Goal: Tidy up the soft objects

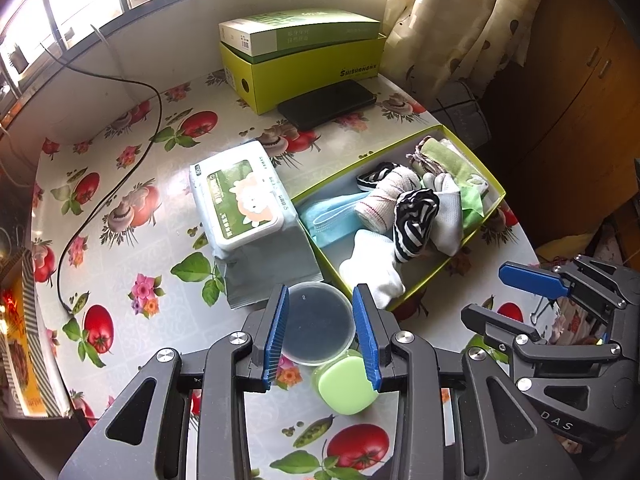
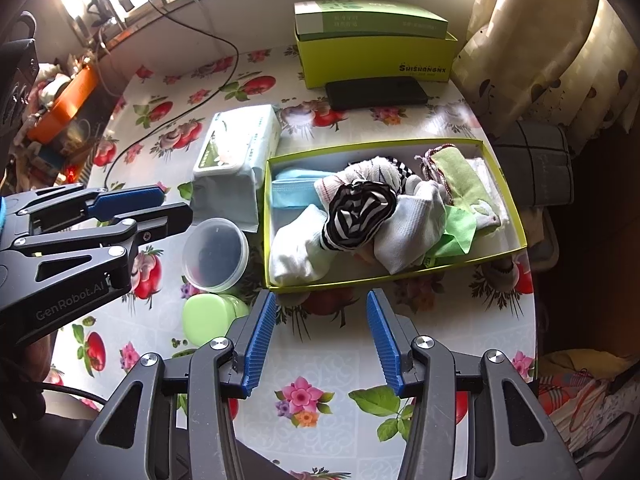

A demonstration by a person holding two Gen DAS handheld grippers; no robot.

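While socks, a cloth and a face mask already lie heaped inside it, the shallow green tray (image 2: 516, 216) sits near the table's right edge, holding what looks like nearly every soft item in view. A black-and-white striped sock (image 2: 356, 216) crowns the pile, white socks (image 2: 300, 252) slump against the near wall, a blue face mask (image 2: 292, 196) lies at the left end and a green cloth (image 2: 460, 178) at the right. One white sock toe hangs over the tray's near rim in the left wrist view. The sorting appears largely done; what remains, by this judgement, is tidying the heap and perhaps dealing with the wet-wipes pack (image 2: 236, 148) lying just beside the tray's left wall. Both tools are idle: the right gripper (image 2: 322, 344) hovers in front of the tray with jaws apart and nothing between them, and the left gripper (image 1: 320, 334) hangs with jaws likewise spread over a clear lidded tub (image 1: 318, 322) and a small green case (image 1: 346, 388), gripping neither. Farther back, a black phone (image 2: 376, 94) lies against a stack of green boxes (image 2: 376, 52) on the flowered tablecloth (image 2: 320, 368).
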